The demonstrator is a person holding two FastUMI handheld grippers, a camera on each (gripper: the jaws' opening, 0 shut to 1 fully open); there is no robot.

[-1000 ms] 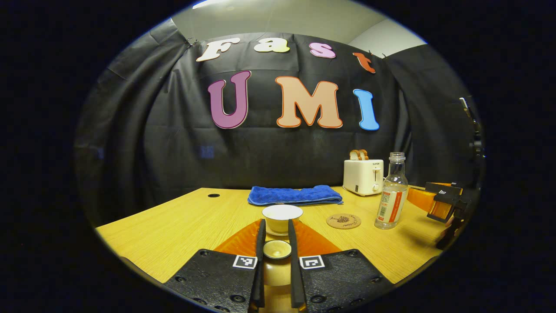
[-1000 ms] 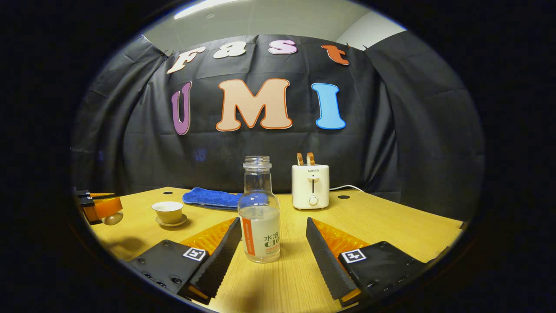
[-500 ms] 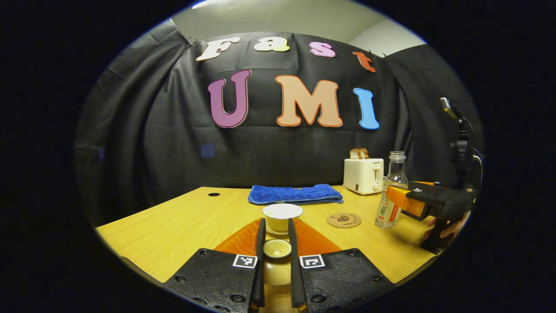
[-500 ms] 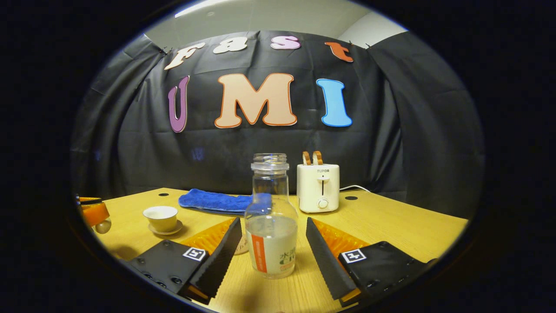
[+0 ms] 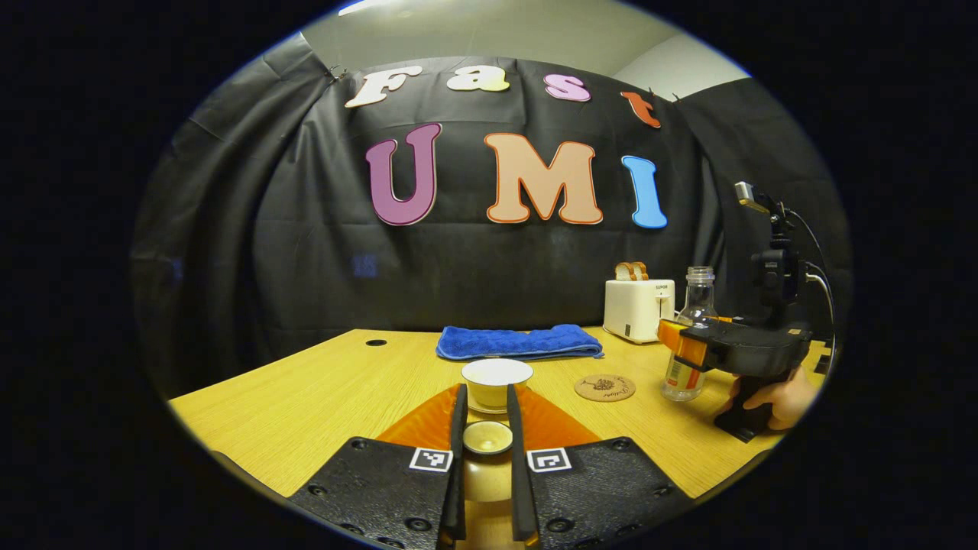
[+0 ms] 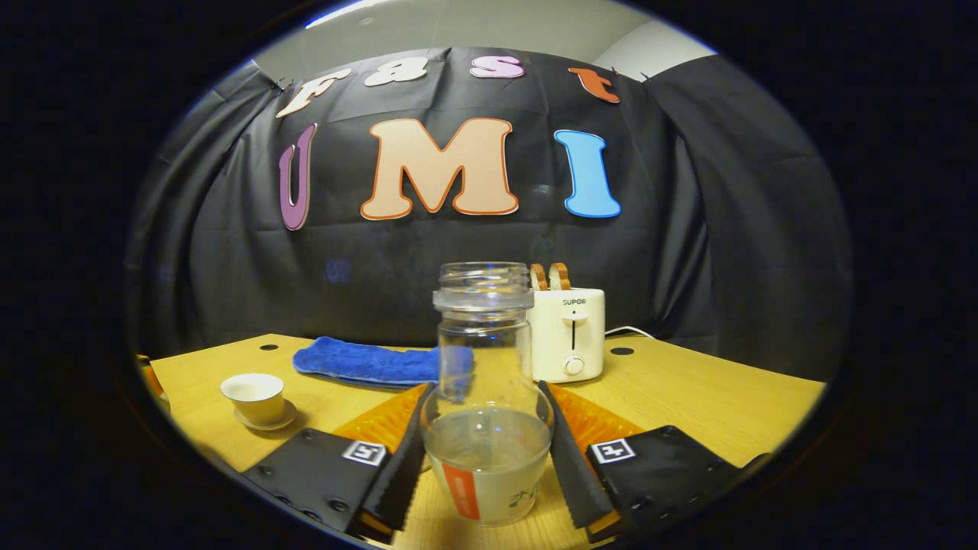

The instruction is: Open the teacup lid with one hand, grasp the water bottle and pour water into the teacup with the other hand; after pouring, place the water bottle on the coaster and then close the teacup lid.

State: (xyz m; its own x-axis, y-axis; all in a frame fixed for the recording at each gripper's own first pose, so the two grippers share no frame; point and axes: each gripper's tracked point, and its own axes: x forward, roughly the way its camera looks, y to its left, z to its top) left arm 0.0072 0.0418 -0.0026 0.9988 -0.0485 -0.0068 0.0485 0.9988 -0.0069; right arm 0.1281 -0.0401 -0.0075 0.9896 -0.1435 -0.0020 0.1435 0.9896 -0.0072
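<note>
The lid point(image 5: 487, 438) is held off the cup point(image 5: 496, 381) by the left gripper point(image 5: 485, 451); the bottle point(image 6: 487, 397) is flanked by the right gripper point(image 6: 485, 458), fingers apparently touching. Pouring, coaster point(image 5: 604, 387) placement and closing remain.

Wooden table point(image 5: 321, 397), far blue towel point(image 5: 519, 341), white toaster point(image 5: 639, 309), teacup point(image 5: 497, 382) on saucer, coaster point(image 5: 604, 387), water bottle point(image 6: 489, 412) right.

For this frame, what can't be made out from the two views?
- Left gripper view: whether the right tool presses the clear glass water bottle; its body covers the contact.
- Right gripper view: the bottle's base, cut off by the lower edge.
- Left gripper view: the print on the round cork coaster, too small.
</note>
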